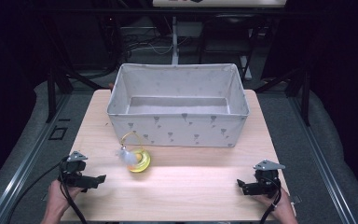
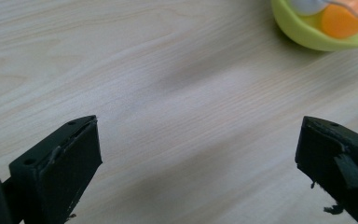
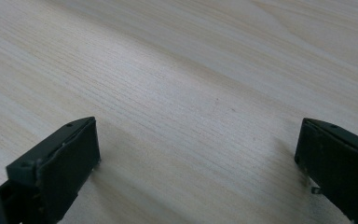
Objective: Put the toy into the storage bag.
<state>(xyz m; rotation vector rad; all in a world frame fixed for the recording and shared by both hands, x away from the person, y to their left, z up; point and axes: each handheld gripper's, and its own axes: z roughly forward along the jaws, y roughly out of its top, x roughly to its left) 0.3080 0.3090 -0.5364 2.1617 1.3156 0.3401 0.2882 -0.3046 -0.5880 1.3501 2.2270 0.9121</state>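
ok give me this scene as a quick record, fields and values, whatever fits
surface: light wooden table
container: grey fabric bin, open top, nothing visible inside, at the far half of the table
loose item: yellow-green toy with a white tuft and a thin hoop, on the table just in front of the bin's near wall
left gripper: open, low over the table near the left edge, toy ahead of it
right gripper: open, low over bare wood near the right edge

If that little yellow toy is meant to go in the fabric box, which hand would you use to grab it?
Probably the left. The left gripper sits close to the yellow toy, its open fingers pointing toward it, and the toy shows in its own view. The right gripper is far across the table.
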